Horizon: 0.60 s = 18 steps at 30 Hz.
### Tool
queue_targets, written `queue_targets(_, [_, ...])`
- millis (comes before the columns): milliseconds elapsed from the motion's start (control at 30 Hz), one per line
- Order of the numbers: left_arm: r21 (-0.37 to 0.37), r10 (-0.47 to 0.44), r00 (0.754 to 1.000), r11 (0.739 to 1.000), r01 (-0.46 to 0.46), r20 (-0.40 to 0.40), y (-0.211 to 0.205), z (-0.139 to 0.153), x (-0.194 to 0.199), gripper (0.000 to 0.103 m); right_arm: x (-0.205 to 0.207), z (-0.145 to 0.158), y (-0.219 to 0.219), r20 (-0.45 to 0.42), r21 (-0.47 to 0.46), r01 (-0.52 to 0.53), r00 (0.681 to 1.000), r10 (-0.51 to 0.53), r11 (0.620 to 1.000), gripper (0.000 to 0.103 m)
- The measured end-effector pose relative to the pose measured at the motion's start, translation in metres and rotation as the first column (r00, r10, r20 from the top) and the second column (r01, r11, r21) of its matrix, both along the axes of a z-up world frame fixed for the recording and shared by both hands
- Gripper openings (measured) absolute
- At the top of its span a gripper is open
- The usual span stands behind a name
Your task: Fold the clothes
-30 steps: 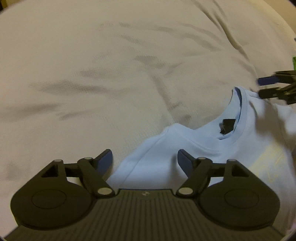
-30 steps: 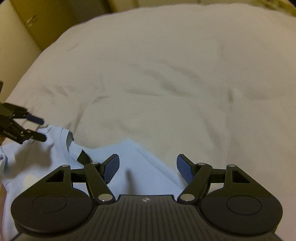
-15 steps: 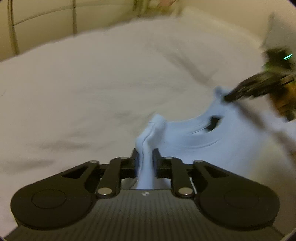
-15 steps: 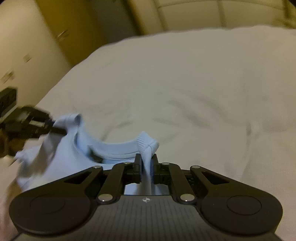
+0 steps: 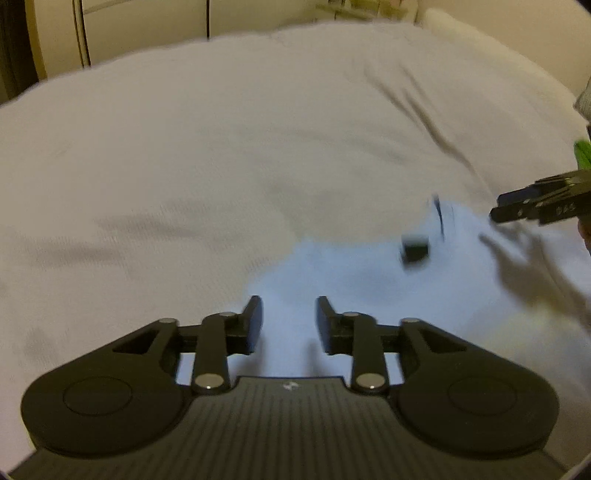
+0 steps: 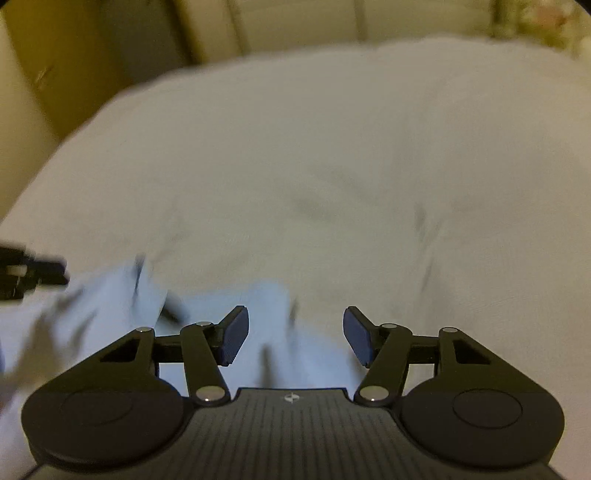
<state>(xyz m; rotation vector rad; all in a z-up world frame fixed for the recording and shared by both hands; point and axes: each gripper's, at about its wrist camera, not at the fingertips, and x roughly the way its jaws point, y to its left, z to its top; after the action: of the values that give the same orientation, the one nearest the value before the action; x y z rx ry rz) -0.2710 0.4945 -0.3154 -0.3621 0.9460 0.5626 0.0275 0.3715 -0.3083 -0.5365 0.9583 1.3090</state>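
A light blue T-shirt [image 5: 351, 273] lies on the white bed, its collar with a dark label [image 5: 415, 249] toward the right of the left wrist view. My left gripper [image 5: 289, 314] hovers over its shoulder edge with jaws opening and no cloth pinched between them. In the right wrist view the same T-shirt [image 6: 273, 325] lies blurred below my right gripper [image 6: 295, 328], whose jaws are also opening, with fabric under the gap but not gripped. The right gripper's fingers [image 5: 532, 205] show at the right edge of the left view. At the left edge of the right view sits the left gripper's tip [image 6: 33, 271].
The white bedsheet [image 5: 221, 166] spreads wide and wrinkled beyond the shirt. Pale cabinet doors [image 6: 295, 26] and a wall stand behind the bed. A green item [image 5: 583, 155] peeks in at the right edge.
Half a second ago both grippers were shut on raised folds of the shirt near the collar. Now both have let go, the jaws stand apart, and the cloth lies flat.
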Motion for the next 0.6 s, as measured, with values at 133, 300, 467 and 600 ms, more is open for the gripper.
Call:
queue_targets(133, [0.066, 0.187, 0.974, 0.982, -0.18, -0.125, -0.035, -0.016, -0.014, 0.03, -0.019, -0.031, -0.012, 0.135, -0.125, 0.109, 0.987, -0.092, 0.986, 0.057])
queue_targets(300, [0.002, 0.428, 0.903, 0.904, -0.428, -0.035, -0.068, 0.03, -0.096, 0.04, -0.046, -0.001, -0.061, 0.043, -0.062, 0.212, 0.977, -0.209, 0.975, 0.065])
queue_targets(467, [-0.043, 0.697, 0.716, 0.715, -0.698, -0.038, -0.046, 0.064, -0.209, 0.051, -0.093, 0.003, -0.097, -0.101, -0.164, 0.165, 0.978, -0.183, 0.973, 0.066])
queue_targets(600, [-0.049, 0.86, 0.509, 0.507, -0.861, -0.042, -0.01, 0.076, -0.292, 0.059, -0.122, -0.004, -0.124, -0.18, -0.236, 0.166, 0.961, -0.211, 0.958, 0.066])
